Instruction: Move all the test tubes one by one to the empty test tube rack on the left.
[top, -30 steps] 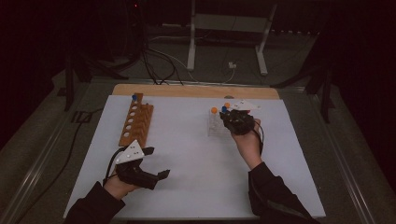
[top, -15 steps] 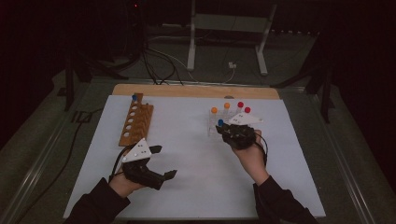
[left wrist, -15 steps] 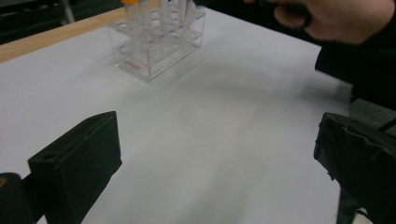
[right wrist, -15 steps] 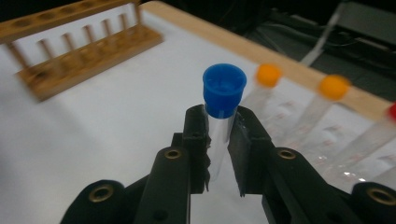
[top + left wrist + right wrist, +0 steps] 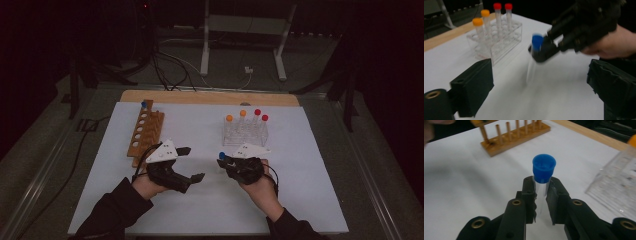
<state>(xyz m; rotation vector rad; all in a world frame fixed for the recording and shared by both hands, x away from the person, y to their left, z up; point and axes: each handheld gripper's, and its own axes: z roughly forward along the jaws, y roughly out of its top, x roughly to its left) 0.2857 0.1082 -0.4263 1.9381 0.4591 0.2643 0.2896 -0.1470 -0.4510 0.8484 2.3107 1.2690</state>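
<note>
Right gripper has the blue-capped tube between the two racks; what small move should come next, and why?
Probably carry the blue-capped tube on toward the wooden rack: the right gripper clamps it below the cap, the rack has free holes, and the left gripper waits open.

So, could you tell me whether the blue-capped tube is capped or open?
Capped: a blue cap tops the blue-capped tube held in the right claw.

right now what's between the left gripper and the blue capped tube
Nothing: only bare white table separates the open left gripper from the blue capped tube clamped in the right gripper, seen in the high view.
</note>
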